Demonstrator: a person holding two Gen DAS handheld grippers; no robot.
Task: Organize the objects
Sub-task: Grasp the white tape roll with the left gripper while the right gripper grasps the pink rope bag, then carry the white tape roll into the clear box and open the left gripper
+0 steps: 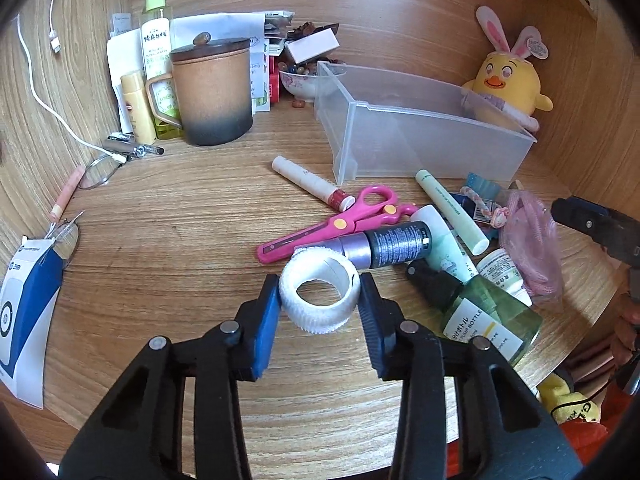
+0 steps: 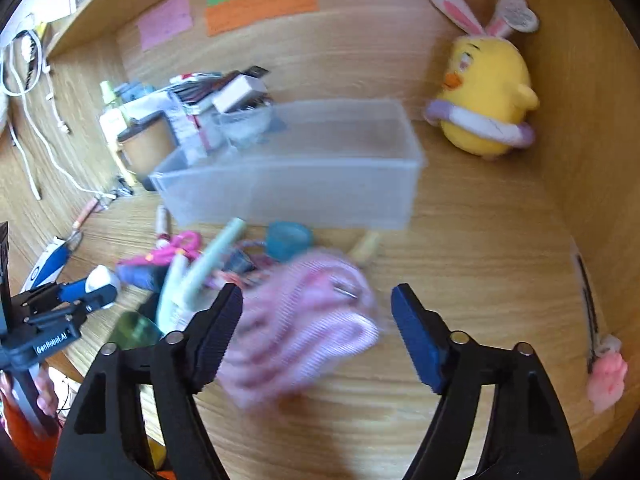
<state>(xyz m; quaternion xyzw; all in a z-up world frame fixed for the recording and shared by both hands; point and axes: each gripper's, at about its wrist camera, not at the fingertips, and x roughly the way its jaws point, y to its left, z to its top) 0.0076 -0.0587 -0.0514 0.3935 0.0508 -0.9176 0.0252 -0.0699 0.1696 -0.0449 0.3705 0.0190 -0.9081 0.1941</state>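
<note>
My left gripper (image 1: 320,300) has its jaws on both sides of a white tape roll (image 1: 319,298), touching it, just above the wooden desk. Behind the roll lies a heap: pink scissors (image 1: 332,224), a dark bottle with a lilac cap (image 1: 384,245), a green pump bottle (image 1: 486,312), a pale green tube (image 1: 452,210) and a white tube (image 1: 310,184). My right gripper (image 2: 316,304) is open over a pink mesh pouch (image 2: 304,328); that view is blurred. A clear plastic bin (image 1: 420,128) stands empty behind the heap; it also shows in the right wrist view (image 2: 296,172).
A brown lidded mug (image 1: 212,92), spray bottles and papers stand at the back left. A yellow chick plush (image 1: 506,80) sits in the back right corner. Glasses (image 1: 100,168) and a white cable lie at the left. A blue-white carton (image 1: 28,304) stands at the left edge.
</note>
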